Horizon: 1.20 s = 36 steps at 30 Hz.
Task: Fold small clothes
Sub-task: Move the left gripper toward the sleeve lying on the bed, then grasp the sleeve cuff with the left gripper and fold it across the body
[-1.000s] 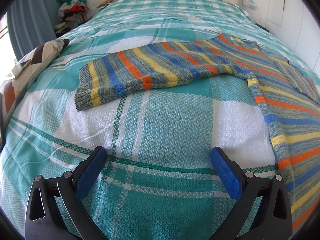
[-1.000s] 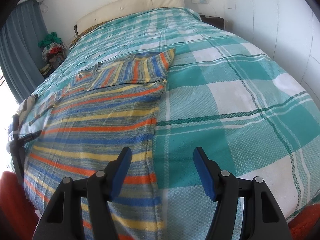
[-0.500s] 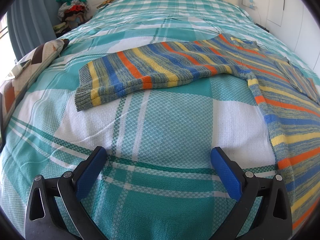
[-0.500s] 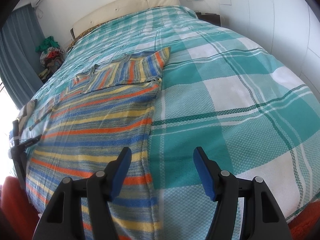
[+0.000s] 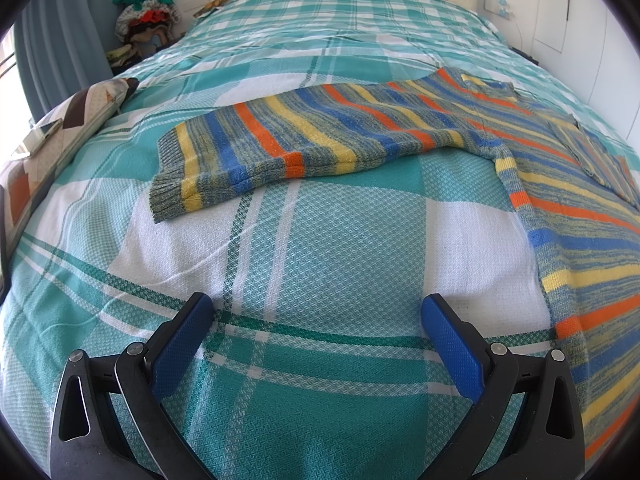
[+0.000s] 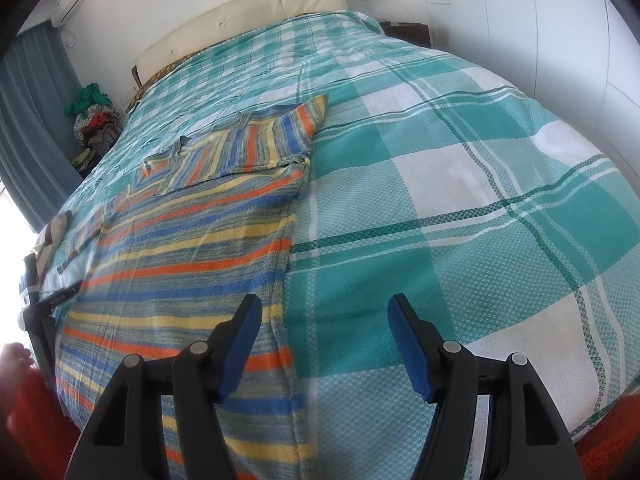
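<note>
Sweater: a striped knit (image 5: 560, 200) in blue, orange, yellow and grey lies flat on the bed, spread out and not yet fully folded.
Left sleeve: it (image 5: 300, 148) stretches out sideways across the cover, cuff at the far left in your left view.
Right sleeve: already folded in over the chest (image 6: 248, 148), seen from your right gripper.
Bed: a teal-and-white checked cover (image 5: 320, 260) fills both views, with a cream headboard (image 6: 240, 16) at the far end.
Left gripper: yours (image 5: 316, 340) hangs over bare cover beside the sweater's hem, jaws wide apart, nothing between them.
Right gripper: yours (image 6: 324, 340) stands partly open above the sweater's right edge, its left finger over the knit, its right over the cover, gripping nothing.
Bedside: a patterned pillow (image 5: 60, 128) lies at the left edge.
</note>
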Each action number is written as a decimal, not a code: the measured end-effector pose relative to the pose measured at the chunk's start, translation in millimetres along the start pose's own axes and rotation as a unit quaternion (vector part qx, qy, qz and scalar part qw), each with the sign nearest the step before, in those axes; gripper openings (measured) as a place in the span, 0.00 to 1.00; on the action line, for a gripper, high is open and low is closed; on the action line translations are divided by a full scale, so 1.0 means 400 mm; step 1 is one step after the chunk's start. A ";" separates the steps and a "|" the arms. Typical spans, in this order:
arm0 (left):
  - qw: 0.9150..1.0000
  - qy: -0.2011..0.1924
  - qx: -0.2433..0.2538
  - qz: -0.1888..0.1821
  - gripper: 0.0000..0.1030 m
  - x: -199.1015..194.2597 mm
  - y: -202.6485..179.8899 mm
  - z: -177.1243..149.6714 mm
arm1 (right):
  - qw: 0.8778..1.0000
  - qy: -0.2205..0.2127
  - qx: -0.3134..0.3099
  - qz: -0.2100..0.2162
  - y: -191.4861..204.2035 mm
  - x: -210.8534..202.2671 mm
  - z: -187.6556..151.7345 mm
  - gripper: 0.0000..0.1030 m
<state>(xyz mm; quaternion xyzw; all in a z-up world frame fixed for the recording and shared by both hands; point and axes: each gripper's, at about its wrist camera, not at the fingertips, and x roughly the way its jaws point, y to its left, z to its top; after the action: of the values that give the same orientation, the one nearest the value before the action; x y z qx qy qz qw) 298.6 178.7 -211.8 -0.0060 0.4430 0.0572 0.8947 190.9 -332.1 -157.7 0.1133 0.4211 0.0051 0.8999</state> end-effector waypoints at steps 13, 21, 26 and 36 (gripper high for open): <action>1.000 0.000 0.001 0.001 1.00 0.000 -0.001 0.001 | 1.000 0.009 0.005 0.003 -0.008 0.012 -0.001 0.66; 1.000 0.010 -0.005 -0.007 1.00 0.011 0.000 0.011 | 1.000 0.013 -0.006 0.001 0.010 0.020 -0.002 0.66; 0.994 0.082 -0.062 -0.043 1.00 0.001 0.038 0.021 | 1.000 0.014 -0.009 0.006 0.014 0.025 0.000 0.66; 0.940 0.063 -0.290 -0.170 0.94 -0.048 0.376 0.255 | 1.000 0.015 0.010 0.017 -0.004 0.028 0.005 0.66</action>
<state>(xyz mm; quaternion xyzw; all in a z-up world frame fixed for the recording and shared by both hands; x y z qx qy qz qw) 351.6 332.7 -128.9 -0.3444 0.4545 0.0298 0.8209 199.7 -333.0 -165.4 0.1297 0.4325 0.0182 0.8921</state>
